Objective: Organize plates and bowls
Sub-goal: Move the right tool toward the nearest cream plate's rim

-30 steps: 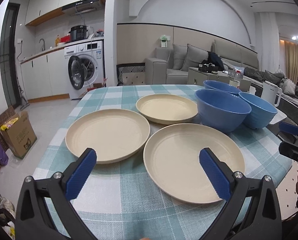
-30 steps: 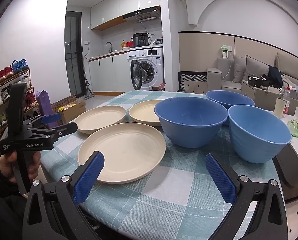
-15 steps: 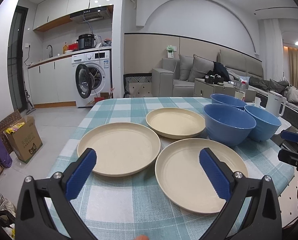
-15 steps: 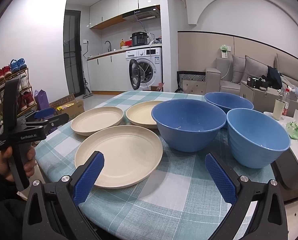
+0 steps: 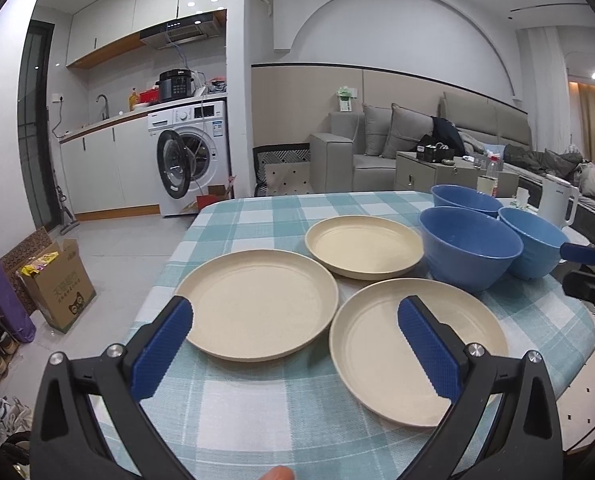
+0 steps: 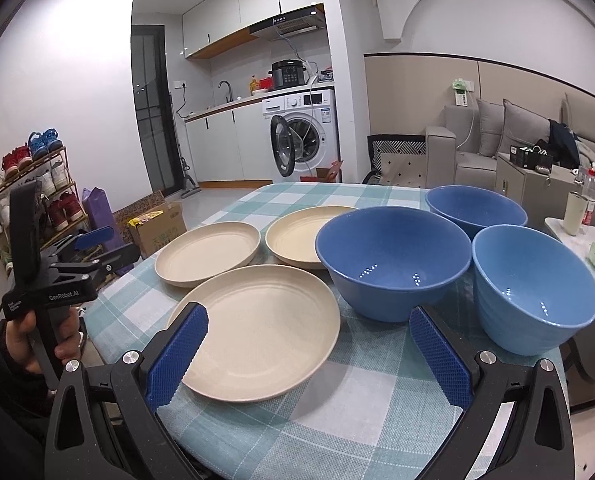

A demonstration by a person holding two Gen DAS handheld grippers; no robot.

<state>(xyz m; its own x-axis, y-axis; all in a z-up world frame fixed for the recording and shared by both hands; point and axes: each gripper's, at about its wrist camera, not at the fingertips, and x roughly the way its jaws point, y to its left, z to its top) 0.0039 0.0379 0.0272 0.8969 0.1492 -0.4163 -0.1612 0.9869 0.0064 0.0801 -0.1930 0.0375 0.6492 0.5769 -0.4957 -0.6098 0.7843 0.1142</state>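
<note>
The counter [image 5: 257, 216], covered in a teal-and-white checked cloth, carries three cream plates and three blue bowls, and everything else is placed here by the near plate [image 5: 417, 352], the cream one closest to both cameras. The left plate [image 5: 257, 316] lies just beside it toward the kitchen side, and the far plate [image 5: 363, 252] sits just behind the two. The large bowl [image 5: 469, 246] stands upright just beyond the near plate's far edge, with the light bowl [image 6: 533, 288] beside it on the sofa side and the far bowl [image 6: 475, 210] behind both. The left gripper [image 5: 293, 348] hovers level above the counter's near edge, facing forward, its blue pads wide apart and holding nothing; one pad overlaps the near plate in the left wrist view, the other sits by the rim of the left plate. In the right wrist view it appears off the counter's kitchen-side edge, held upright by a hand [image 6: 37, 340] wrapped around its grip. The right gripper [image 6: 307, 354] is likewise level, spread wide and empty, its pads framing the gap between the near plate and the large bowl.
</note>
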